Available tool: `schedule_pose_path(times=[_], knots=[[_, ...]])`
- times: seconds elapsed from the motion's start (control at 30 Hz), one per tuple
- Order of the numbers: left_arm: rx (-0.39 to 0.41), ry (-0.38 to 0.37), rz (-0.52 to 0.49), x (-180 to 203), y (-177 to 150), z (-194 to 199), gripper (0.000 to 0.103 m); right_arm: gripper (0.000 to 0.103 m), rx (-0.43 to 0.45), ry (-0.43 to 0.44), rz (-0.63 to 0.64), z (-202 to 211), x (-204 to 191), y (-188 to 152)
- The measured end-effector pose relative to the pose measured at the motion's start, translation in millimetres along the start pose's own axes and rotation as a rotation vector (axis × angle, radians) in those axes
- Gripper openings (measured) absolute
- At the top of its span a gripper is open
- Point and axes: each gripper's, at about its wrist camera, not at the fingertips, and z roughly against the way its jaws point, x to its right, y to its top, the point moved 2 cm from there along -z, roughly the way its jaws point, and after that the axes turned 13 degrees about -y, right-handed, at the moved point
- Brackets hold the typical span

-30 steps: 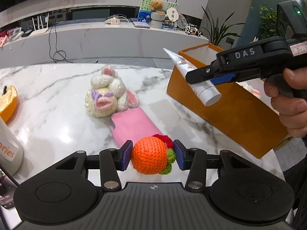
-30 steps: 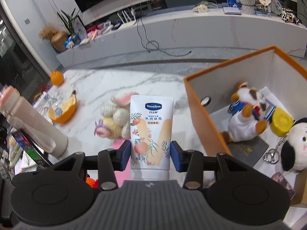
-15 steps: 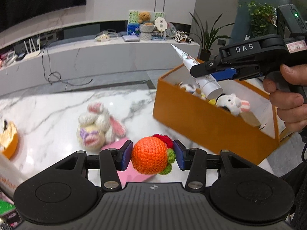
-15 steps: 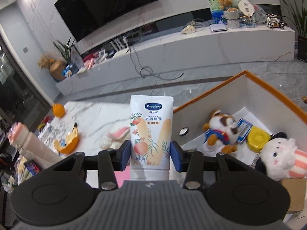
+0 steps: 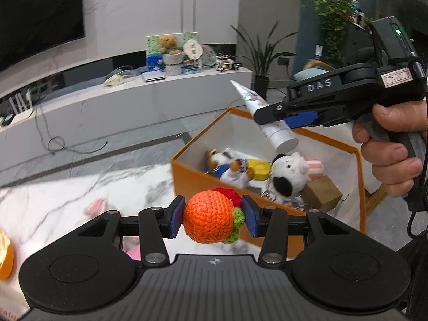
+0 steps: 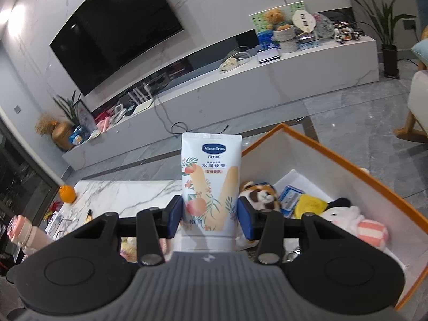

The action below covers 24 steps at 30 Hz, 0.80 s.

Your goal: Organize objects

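My left gripper (image 5: 212,220) is shut on an orange crocheted fruit toy (image 5: 208,219) and holds it above the marble table, just left of the orange box (image 5: 187,174). My right gripper (image 6: 210,220) is shut on a white Vaseline lotion tube (image 6: 211,182), cap toward the camera, held over the box's left wall (image 6: 267,144). From the left wrist view the tube (image 5: 270,123) hangs tilted above the box's inside. The box holds a dog plush (image 6: 259,198), a white plush (image 6: 347,219) and several small items.
On the marble table (image 6: 128,195) lie a pink item (image 5: 133,252), a blurred plush (image 5: 93,206), an orange (image 6: 67,194) and a pink-capped bottle (image 6: 24,232) at the left. A TV console stands behind, across the floor.
Both grippers have risen and tilted up, with their loads still held. The tube has moved further over the box, and the fruit toy has come up beside the box's left wall.
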Motion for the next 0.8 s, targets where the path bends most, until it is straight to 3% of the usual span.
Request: schedule_pose_path(times=[0.8], knots=[[-0.032,-0.136,-0.11,61.9,26.9,-71.8,0.053,0.047,0.003,-0.073,-0.031,15.1,58.6,6.8]])
